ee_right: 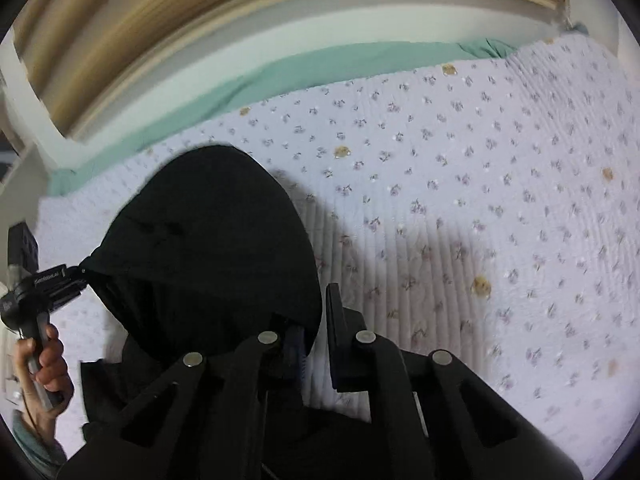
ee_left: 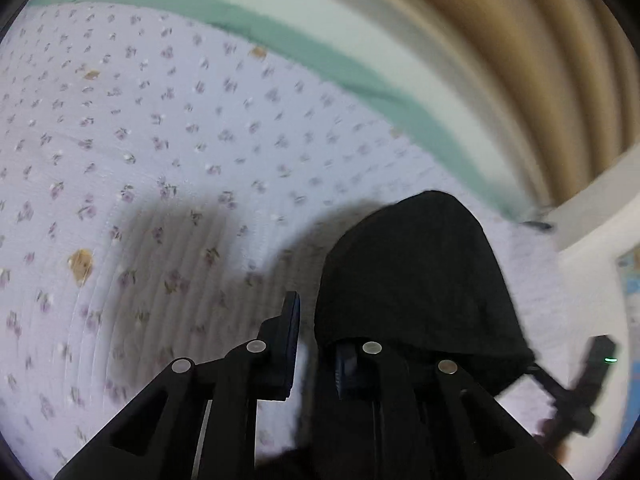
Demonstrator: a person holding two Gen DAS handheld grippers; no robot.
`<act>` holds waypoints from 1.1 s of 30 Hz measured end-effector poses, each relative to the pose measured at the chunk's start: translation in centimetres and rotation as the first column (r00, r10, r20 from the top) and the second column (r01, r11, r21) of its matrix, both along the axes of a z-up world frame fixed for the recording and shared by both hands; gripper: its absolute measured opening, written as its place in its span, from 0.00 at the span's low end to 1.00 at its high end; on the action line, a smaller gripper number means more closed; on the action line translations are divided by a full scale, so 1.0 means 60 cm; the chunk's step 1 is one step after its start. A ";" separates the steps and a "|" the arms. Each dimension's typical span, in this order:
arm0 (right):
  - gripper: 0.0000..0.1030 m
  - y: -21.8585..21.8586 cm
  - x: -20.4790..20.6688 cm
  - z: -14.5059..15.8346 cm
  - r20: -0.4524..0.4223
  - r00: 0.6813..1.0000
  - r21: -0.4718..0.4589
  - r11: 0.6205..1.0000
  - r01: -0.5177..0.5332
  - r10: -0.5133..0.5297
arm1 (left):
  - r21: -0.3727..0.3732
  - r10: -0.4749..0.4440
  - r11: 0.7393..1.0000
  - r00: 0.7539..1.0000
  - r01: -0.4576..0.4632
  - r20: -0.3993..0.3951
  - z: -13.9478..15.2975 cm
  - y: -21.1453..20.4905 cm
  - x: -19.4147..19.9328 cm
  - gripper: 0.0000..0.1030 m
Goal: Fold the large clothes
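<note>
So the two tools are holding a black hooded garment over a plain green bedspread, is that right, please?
Not quite: the bedspread is pale lilac with a small flower print, not plain green; green shows only as a sheet along its far edge, as the right wrist view shows. The black hooded garment is held by both tools.

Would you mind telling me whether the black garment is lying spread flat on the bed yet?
No. The black garment hangs bunched, held up at two points above the floral bedspread.
</note>
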State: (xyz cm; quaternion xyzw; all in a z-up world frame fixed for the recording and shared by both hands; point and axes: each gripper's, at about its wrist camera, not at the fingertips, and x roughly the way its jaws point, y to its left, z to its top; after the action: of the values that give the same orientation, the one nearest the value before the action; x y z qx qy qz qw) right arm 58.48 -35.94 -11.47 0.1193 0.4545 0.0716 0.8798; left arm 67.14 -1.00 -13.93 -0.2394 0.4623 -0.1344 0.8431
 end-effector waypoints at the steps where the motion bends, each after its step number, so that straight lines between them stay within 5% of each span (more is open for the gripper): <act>1: 0.08 0.004 0.000 -0.020 -0.016 1.000 -0.022 1.000 -0.004 0.003 | 0.048 -0.014 0.999 1.000 0.014 0.000 -0.003 -0.008 -0.005 0.17; 5: 0.08 0.014 0.024 -0.132 -0.171 0.985 -0.077 0.997 -0.014 0.000 | 0.205 -0.078 0.973 0.988 0.104 -0.133 -0.098 -0.037 0.020 0.20; 9: 0.07 0.012 0.042 -0.182 -0.247 0.969 -0.049 0.998 -0.025 0.013 | 0.145 -0.074 0.985 0.984 0.098 -0.165 -0.146 -0.025 0.031 0.22; 16: 0.17 0.016 -0.002 -0.105 -0.204 0.975 -0.096 0.990 -0.107 0.086 | 0.262 -0.155 0.949 0.984 0.174 -0.090 -0.069 -0.030 -0.024 0.31; 19: 0.27 0.008 -0.030 -0.049 -0.155 0.978 -0.067 0.987 -0.148 0.136 | 0.267 -0.190 0.945 0.982 0.189 -0.021 -0.008 -0.008 -0.064 0.35; 21: 0.42 0.010 -0.035 -0.005 -0.092 0.985 -0.070 0.985 -0.156 0.150 | 0.265 -0.186 0.950 0.981 0.166 0.054 0.043 -0.004 -0.070 0.44; 23: 0.43 0.027 -0.022 0.037 -0.025 0.987 -0.078 0.984 -0.158 0.157 | 0.229 -0.192 0.960 0.975 0.163 0.110 0.077 -0.015 -0.060 0.54; 25: 0.43 0.056 0.011 0.057 0.008 0.983 -0.069 0.980 -0.184 0.185 | 0.186 -0.209 0.965 0.969 0.183 0.130 0.088 -0.038 -0.035 0.54; 28: 0.43 0.092 0.057 0.022 -0.024 0.974 -0.078 0.971 -0.227 0.226 | 0.174 -0.242 0.959 0.967 0.225 0.083 0.051 -0.078 0.003 0.54; 33: 0.40 0.107 0.086 -0.129 -0.205 0.948 -0.087 0.960 -0.265 0.243 | 0.200 -0.264 0.938 0.957 0.283 -0.116 -0.100 -0.108 0.028 0.54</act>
State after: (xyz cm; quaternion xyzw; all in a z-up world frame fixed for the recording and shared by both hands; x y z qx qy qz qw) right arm 63.66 -29.52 -19.18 0.0156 0.5525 0.1467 0.8204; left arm 68.81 -7.47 -19.94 -0.0862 0.5394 -0.1890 0.8160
